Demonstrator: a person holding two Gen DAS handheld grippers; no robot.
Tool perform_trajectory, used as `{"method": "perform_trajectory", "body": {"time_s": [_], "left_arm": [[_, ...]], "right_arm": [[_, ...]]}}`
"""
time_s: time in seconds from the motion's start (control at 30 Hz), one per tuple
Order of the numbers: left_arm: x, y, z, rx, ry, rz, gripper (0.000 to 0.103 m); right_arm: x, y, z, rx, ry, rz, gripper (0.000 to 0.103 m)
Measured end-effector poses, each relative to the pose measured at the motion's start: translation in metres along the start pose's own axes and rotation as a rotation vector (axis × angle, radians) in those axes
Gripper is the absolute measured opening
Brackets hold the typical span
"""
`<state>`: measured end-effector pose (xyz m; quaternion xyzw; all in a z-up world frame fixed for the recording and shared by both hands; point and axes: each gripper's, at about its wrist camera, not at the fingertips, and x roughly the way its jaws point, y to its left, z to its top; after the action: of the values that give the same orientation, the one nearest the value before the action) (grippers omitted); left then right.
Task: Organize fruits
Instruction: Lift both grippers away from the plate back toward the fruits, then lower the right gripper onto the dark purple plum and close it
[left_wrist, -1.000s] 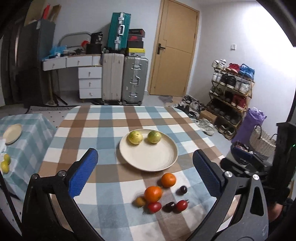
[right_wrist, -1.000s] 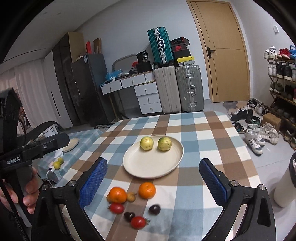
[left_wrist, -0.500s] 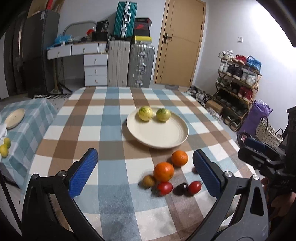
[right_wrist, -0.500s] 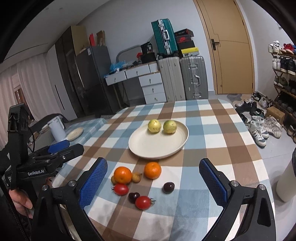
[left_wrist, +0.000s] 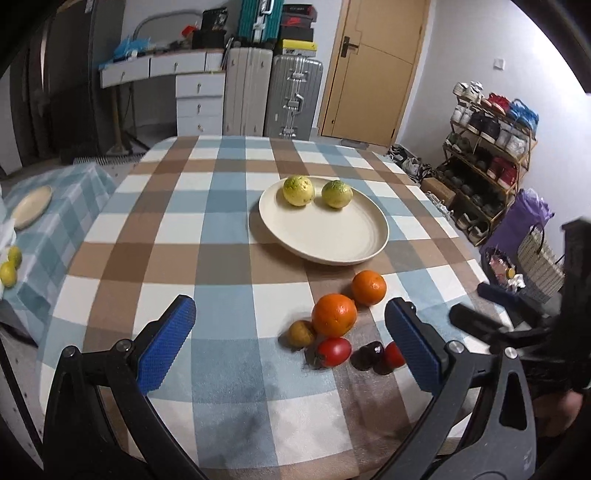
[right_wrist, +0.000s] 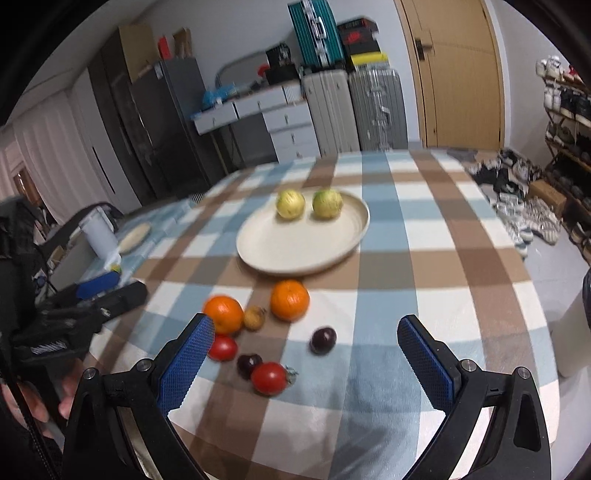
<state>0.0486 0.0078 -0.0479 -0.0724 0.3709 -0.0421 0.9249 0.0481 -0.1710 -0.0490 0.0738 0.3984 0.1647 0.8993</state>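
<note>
A cream plate (left_wrist: 325, 236) (right_wrist: 288, 243) on the checked tablecloth holds two yellow-green fruits (left_wrist: 298, 190) (right_wrist: 327, 204). In front of it lie two oranges (left_wrist: 334, 314) (right_wrist: 290, 300), a small brown fruit (left_wrist: 301, 333) (right_wrist: 254, 317), two red tomatoes (left_wrist: 333, 351) (right_wrist: 269, 377) and two dark plums (left_wrist: 367, 353) (right_wrist: 323, 339). My left gripper (left_wrist: 291, 347) is open and empty, low over the table just left of the loose fruit. My right gripper (right_wrist: 306, 358) is open and empty, above the tomatoes and plums.
A side table at the left (left_wrist: 55, 206) carries a small plate (left_wrist: 31, 206) and lemons (left_wrist: 9, 267). Suitcases (left_wrist: 291, 96), drawers and a door stand behind. A shoe rack (left_wrist: 487, 147) and bags (left_wrist: 524, 225) stand at the right.
Both grippers have come down and forward toward the loose fruit, which now looms larger. Both stay open. No fruit has moved.
</note>
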Motion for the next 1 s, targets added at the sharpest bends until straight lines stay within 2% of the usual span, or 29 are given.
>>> {"method": "perform_trajectory", "body": {"time_s": [0.2, 0.33, 0.4, 0.47, 0.53, 0.6, 0.67, 0.73, 0.8, 0.83, 0.9, 1.0], "left_arm": [[0.000, 0.010, 0.001, -0.045, 0.025, -0.022, 0.102], [0.001, 0.014, 0.003, -0.068, 0.038, -0.045, 0.102], [0.001, 0.015, 0.004, -0.080, 0.047, -0.063, 0.102], [0.000, 0.016, 0.004, -0.090, 0.050, -0.073, 0.102], [-0.002, 0.018, 0.004, -0.103, 0.043, -0.078, 0.102], [-0.003, 0.020, 0.004, -0.113, 0.041, -0.087, 0.102], [-0.003, 0.022, 0.005, -0.120, 0.044, -0.086, 0.102], [-0.003, 0.024, 0.005, -0.128, 0.044, -0.087, 0.102], [-0.004, 0.026, 0.006, -0.137, 0.040, -0.084, 0.102], [-0.004, 0.027, 0.006, -0.141, 0.037, -0.078, 0.102], [-0.005, 0.030, 0.006, -0.145, 0.036, -0.067, 0.102], [-0.003, 0.036, 0.009, -0.141, 0.037, -0.038, 0.102]], "right_arm": [[0.028, -0.013, -0.005, -0.001, 0.084, -0.016, 0.101], [0.045, -0.018, -0.007, -0.009, 0.133, 0.013, 0.098], [0.054, -0.018, -0.009, -0.022, 0.156, 0.019, 0.087], [0.063, -0.018, -0.010, -0.025, 0.183, 0.025, 0.081], [0.071, -0.017, -0.011, -0.034, 0.202, 0.024, 0.078], [0.076, -0.015, -0.012, -0.049, 0.208, 0.024, 0.070], [0.079, -0.014, -0.012, -0.064, 0.210, 0.009, 0.069], [0.083, -0.015, -0.011, -0.060, 0.215, 0.006, 0.064], [0.087, -0.016, -0.010, -0.058, 0.220, 0.003, 0.050], [0.087, -0.016, -0.009, -0.060, 0.220, -0.001, 0.048], [0.089, -0.016, -0.008, -0.056, 0.224, 0.007, 0.036], [0.090, -0.018, -0.007, -0.049, 0.230, 0.006, 0.027]]}}
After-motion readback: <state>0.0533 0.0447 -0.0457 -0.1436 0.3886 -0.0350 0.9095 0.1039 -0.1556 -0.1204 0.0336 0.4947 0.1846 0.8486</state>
